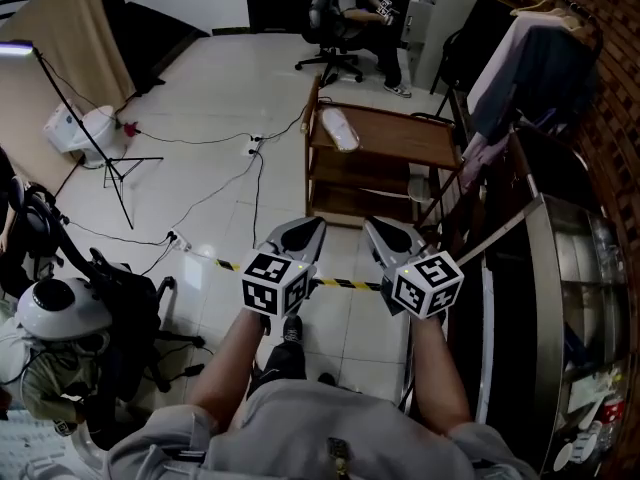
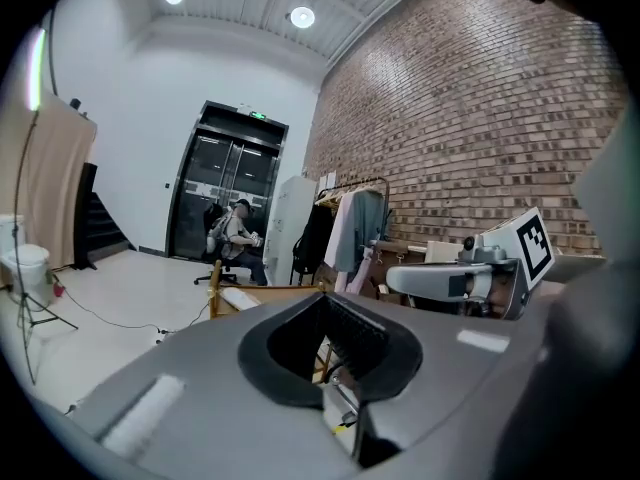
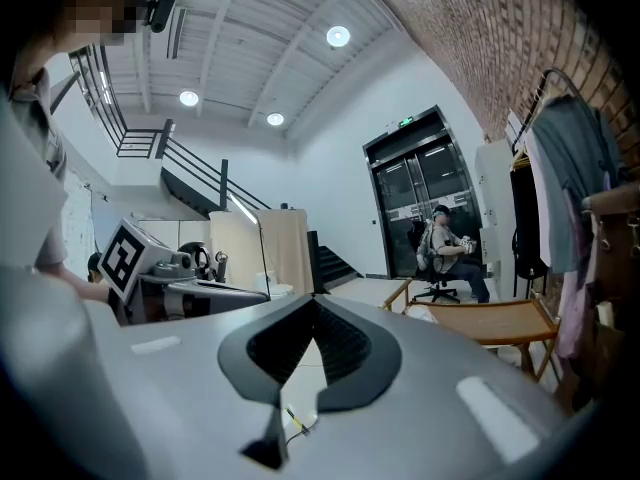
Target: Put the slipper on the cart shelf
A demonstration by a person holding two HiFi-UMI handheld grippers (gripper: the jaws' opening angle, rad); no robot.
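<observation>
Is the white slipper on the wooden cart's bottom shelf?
No, the white slipper lies on the wooden cart's top shelf, near its left end.

Open floor (image 1: 285,183) up to cart (image 1: 400,138)

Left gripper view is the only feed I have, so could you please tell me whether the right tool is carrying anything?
Observer: No. The right gripper view shows the right tool with its jaws together and nothing between them.
Operator: Thank you. How does the slipper lie on the cart?
Observer: In the head view, the slipper lies on the top shelf of the cart, along its left edge.
Operator: And is anything on the floor before the cart?
Observer: A yellow-and-black tape strip crosses the tiles between the person and the cart.
</observation>
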